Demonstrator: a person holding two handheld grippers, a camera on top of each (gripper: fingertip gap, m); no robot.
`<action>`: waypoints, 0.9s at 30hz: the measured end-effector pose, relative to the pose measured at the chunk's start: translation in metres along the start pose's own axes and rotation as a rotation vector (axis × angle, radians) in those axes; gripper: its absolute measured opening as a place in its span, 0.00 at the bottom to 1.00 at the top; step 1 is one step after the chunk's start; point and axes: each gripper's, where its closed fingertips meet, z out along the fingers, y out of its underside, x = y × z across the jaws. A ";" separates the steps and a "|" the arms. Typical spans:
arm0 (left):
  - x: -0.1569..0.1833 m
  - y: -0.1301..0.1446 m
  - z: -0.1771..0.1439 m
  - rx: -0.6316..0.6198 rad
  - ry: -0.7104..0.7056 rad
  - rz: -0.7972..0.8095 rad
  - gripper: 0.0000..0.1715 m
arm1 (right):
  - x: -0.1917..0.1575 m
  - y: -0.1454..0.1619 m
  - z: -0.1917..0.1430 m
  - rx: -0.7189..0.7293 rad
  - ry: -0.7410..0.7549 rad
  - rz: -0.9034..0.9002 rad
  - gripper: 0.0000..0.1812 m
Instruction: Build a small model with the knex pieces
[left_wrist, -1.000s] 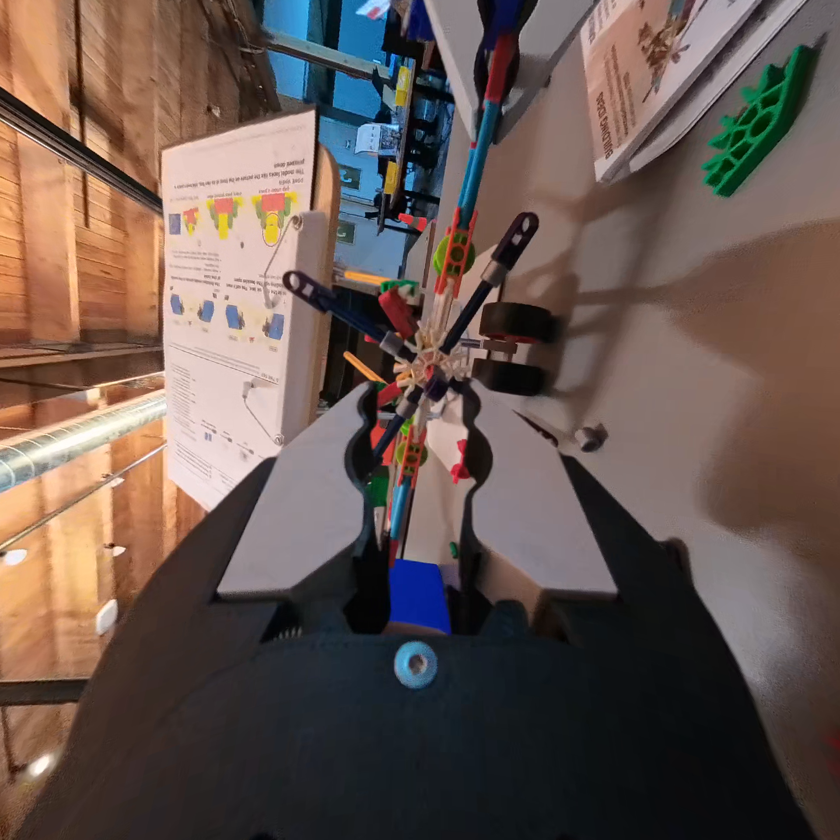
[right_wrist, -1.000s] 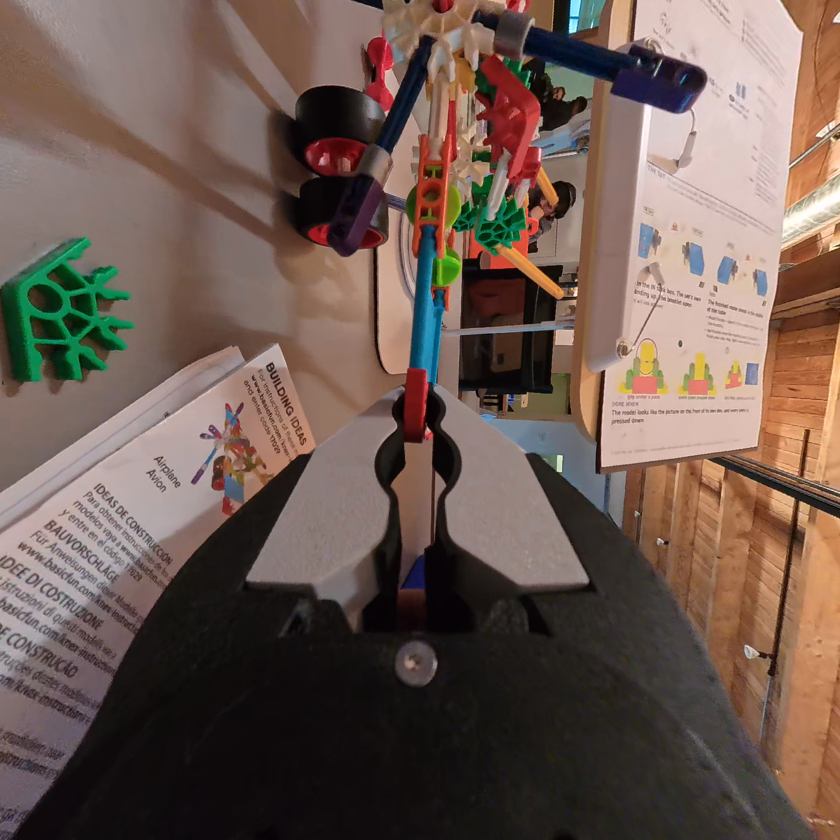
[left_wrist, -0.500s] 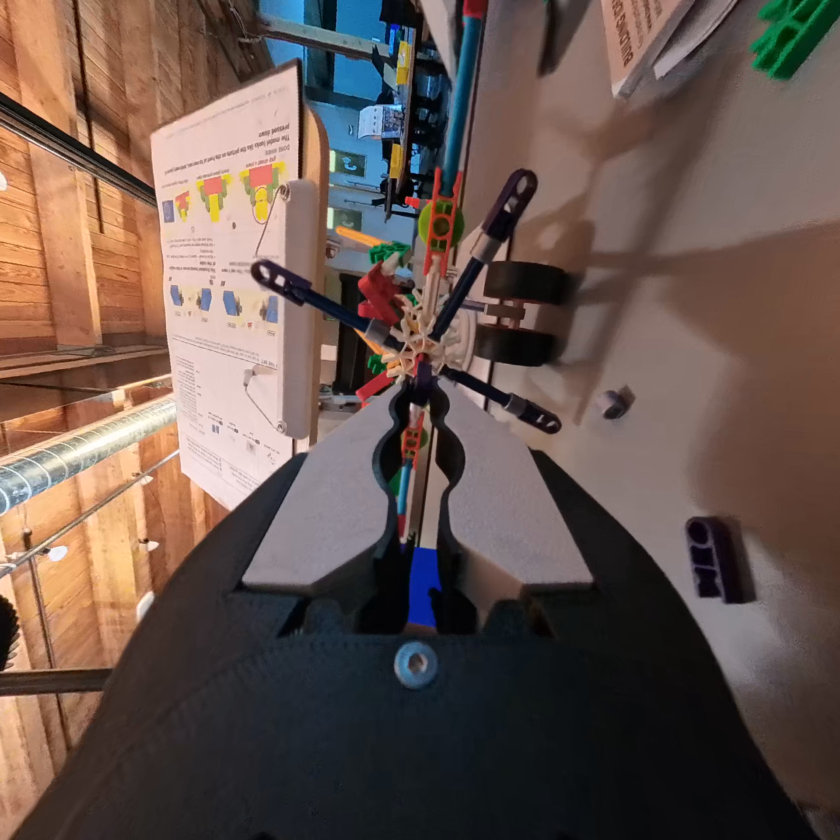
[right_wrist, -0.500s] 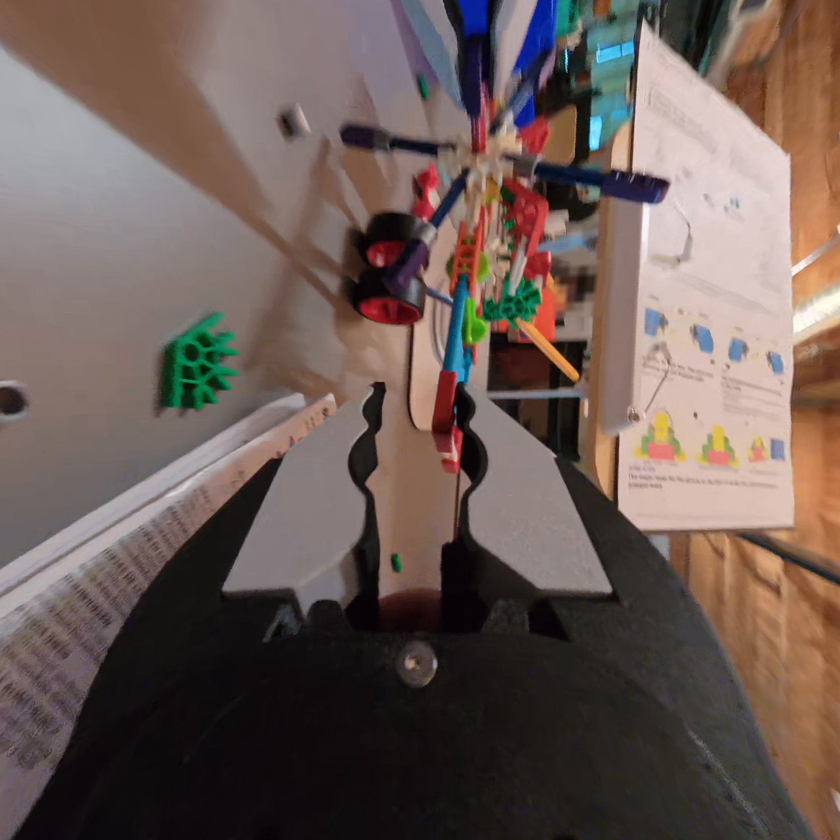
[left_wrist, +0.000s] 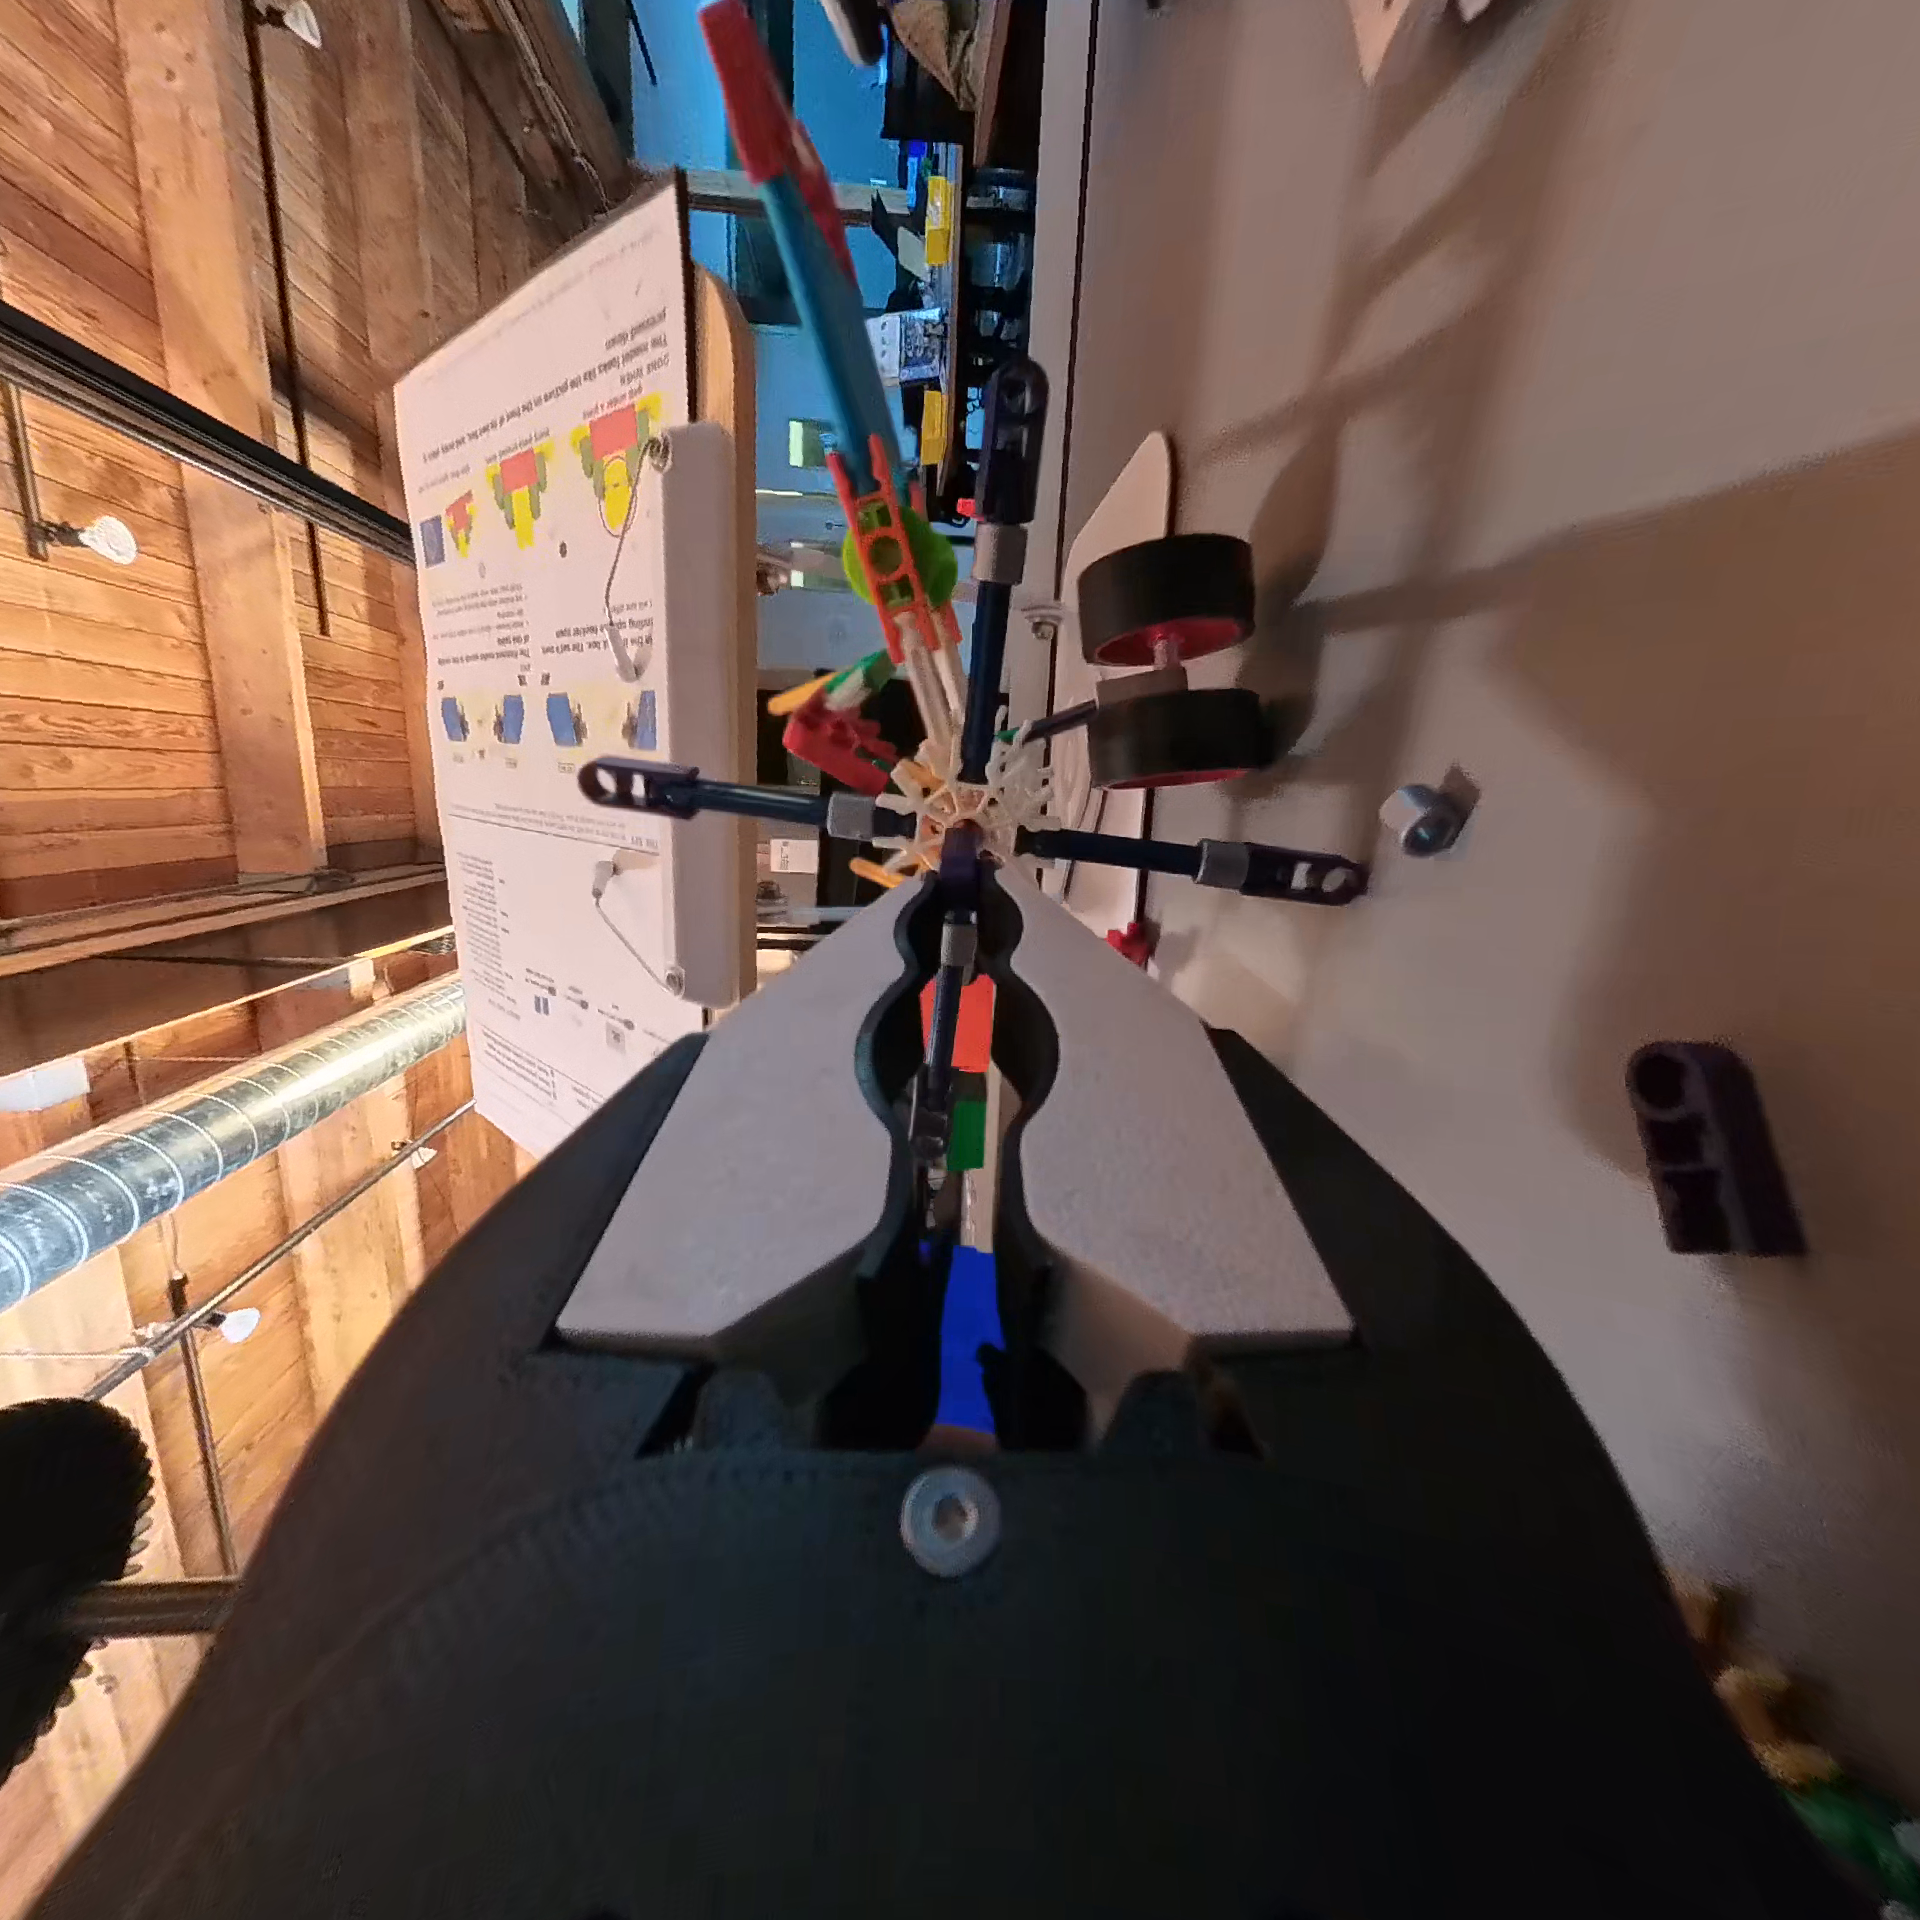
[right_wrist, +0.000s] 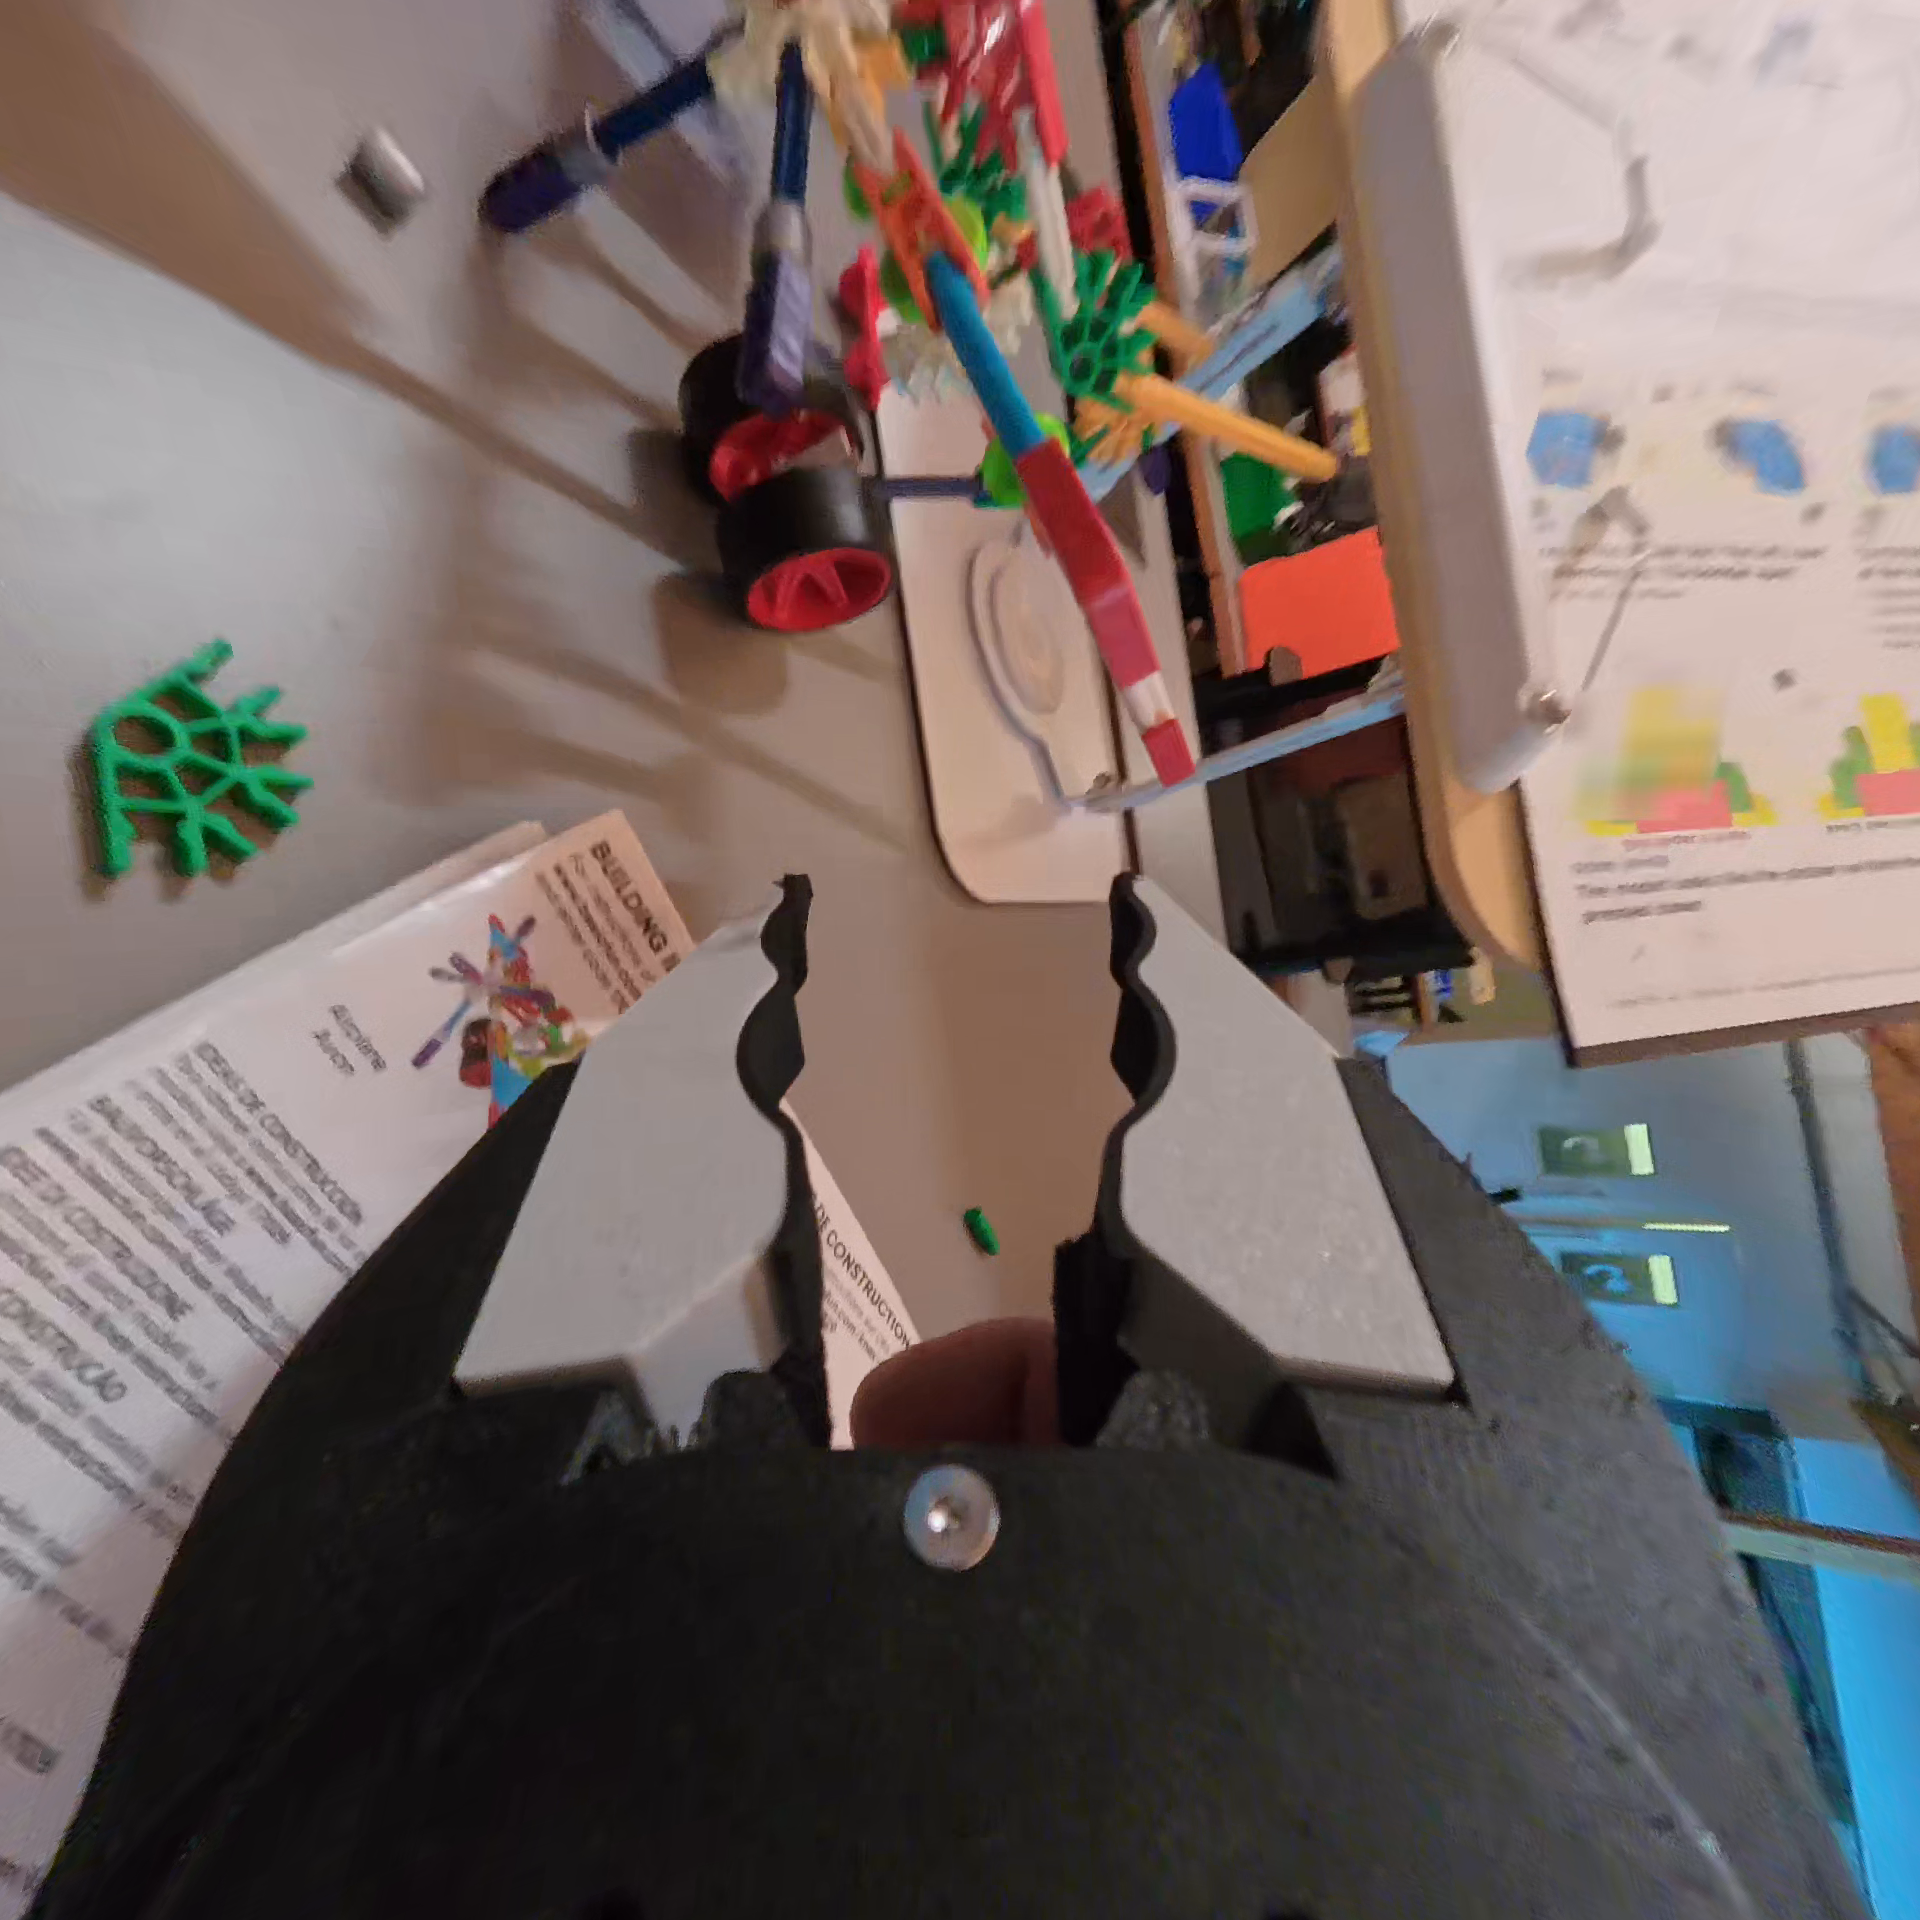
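Note:
A toy model of plastic rods and connectors (left_wrist: 966, 810) stands on two black wheels with red hubs (left_wrist: 1164, 603) on the grey table. My left gripper (left_wrist: 961, 883) is shut on a dark blue rod just below the model's white hub. A long blue rod with a red end (left_wrist: 810, 260) sticks up and away from it. In the right wrist view the model (right_wrist: 935, 239) is far ahead, its red end (right_wrist: 1101, 582) free in the air. My right gripper (right_wrist: 956, 894) is open and empty, apart from the model, over the table.
A purple connector (left_wrist: 1709, 1153) and a small grey piece (left_wrist: 1423, 816) lie on the table. A green fan-shaped connector (right_wrist: 192, 764), a printed booklet (right_wrist: 260, 1091) and a tiny green piece (right_wrist: 980, 1231) lie near my right gripper. A standing instruction board (left_wrist: 561, 675) is behind the model. My left gripper is the nearer one to the small grey piece (left_wrist: 1423, 816): about 8 centimetres, against 15 centimetres. It turns up in the right wrist view (right_wrist: 374, 155) as well.
My right gripper let go of the model's red end, opened and drew back. My left gripper closed on the dark rod at the hub. The model's long blue rod has tilted.

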 end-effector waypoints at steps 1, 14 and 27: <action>0.000 -0.002 0.000 0.005 -0.003 0.011 0.01 | 0.002 0.006 0.002 -0.017 0.000 0.010 0.31; -0.001 -0.006 0.000 0.059 -0.009 0.089 0.01 | -0.015 -0.037 -0.005 0.146 0.010 -0.160 0.04; -0.008 0.041 0.014 -0.055 -0.006 -0.011 0.02 | -0.039 -0.101 -0.011 -0.005 0.052 -0.256 0.02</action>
